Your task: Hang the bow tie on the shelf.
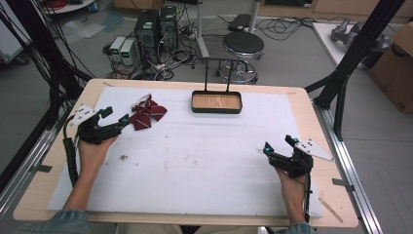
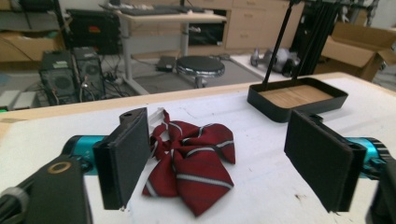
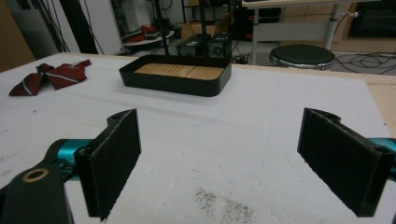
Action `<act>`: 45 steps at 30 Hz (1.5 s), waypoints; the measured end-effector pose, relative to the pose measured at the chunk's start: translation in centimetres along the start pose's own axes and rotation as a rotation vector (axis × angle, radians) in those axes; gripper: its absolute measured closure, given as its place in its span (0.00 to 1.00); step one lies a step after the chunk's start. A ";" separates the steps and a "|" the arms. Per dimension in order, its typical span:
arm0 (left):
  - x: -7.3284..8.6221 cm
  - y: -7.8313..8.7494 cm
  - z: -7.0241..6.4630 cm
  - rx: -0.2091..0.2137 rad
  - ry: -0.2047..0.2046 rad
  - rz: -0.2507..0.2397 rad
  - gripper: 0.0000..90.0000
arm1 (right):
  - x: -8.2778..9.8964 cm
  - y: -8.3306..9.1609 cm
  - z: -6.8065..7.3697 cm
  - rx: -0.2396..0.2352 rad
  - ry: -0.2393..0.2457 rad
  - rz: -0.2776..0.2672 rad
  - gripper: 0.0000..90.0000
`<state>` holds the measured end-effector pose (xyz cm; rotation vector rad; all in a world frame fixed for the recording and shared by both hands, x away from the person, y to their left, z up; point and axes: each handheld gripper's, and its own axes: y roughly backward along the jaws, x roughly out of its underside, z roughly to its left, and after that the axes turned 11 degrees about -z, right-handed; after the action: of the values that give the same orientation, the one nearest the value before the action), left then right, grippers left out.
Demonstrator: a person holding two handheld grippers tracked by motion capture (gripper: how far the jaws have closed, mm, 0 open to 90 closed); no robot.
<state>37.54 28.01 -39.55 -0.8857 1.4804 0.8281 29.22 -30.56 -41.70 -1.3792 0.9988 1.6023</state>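
The red striped bow tie [image 1: 147, 113] lies flat on the white mat at the far left of the table [image 1: 302, 100], well apart from the black tray [image 1: 216, 103] with the wooden floor that sits at the far middle. I find it untouched: nothing grips it. I judge the step in hand to be the approach for pickup. My left gripper [image 1: 118, 117] sits just beside the bow tie's near-left edge, jaws spread wide; in the left gripper view the cloth [image 2: 191, 161] lies between and beyond the two pads, nearer the left one. The next move, as I read it, calls for easing forward and down so both pads straddle a fold, then closing. Thin cloth lying flat may slip out of a shallow pinch.

My left hand [image 1: 92, 146] holds its gripper low, angled toward the far right. My right gripper [image 1: 280, 145] rests at the near right, jaws parted, holding nothing, pointing toward the tray.
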 end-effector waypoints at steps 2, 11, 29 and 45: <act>0.4 -1.6 0.3 0.012 -0.004 0.020 0.29 | 0.1 0.0 -0.1 0.002 -0.004 0.004 0.14; 2.4 -7.9 2.8 -0.034 0.030 0.143 0.28 | 0.1 0.1 -0.4 0.006 -0.012 0.007 0.14; 5.0 -12.1 2.9 -0.033 -0.059 0.421 0.51 | 0.2 0.1 -0.4 -0.002 -0.017 0.011 0.14; 3.3 -12.2 1.5 0.106 -0.192 0.419 0.82 | 0.0 0.4 -0.7 0.007 -0.019 -0.004 0.14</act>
<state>48.82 23.44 -43.07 -0.4057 1.5439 1.0965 29.15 -31.36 -41.71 -1.3578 0.9892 1.6052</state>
